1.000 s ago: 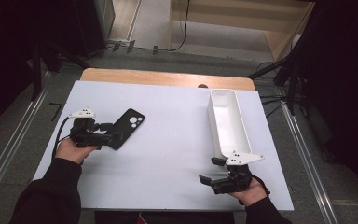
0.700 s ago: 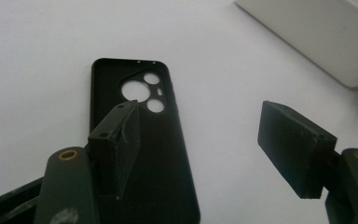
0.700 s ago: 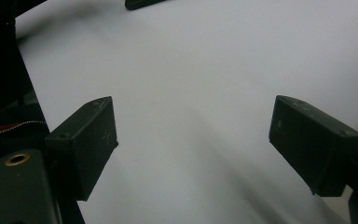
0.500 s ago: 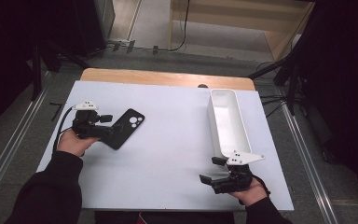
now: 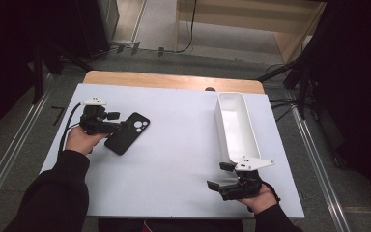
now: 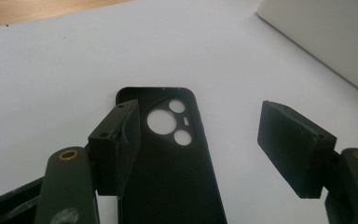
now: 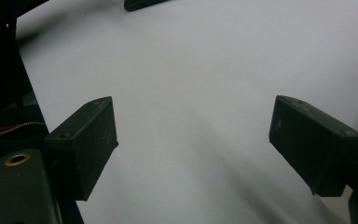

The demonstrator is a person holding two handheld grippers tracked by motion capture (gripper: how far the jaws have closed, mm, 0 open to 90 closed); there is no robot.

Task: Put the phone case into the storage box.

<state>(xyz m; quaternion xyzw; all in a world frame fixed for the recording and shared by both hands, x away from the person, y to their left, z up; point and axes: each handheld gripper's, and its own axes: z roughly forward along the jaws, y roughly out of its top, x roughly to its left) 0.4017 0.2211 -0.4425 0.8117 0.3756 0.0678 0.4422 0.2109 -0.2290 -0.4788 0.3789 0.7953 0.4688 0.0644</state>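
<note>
Lying flat on the white table (image 5: 174, 159), left of centre, camera holes facing up: black phone case (image 5: 127, 133). Hovered over its near end, jaws spread with one pad above the case's edge and the other off to the side, pinching nothing: left gripper (image 6: 200, 144), seen in the high view at (image 5: 115, 127). Rested near the table's front right corner, jaws spread wide over bare surface, well apart from the case: right gripper (image 5: 216, 182). Stood lengthwise along the right side, just beyond that gripper: long white bin (image 5: 236, 126).
</note>
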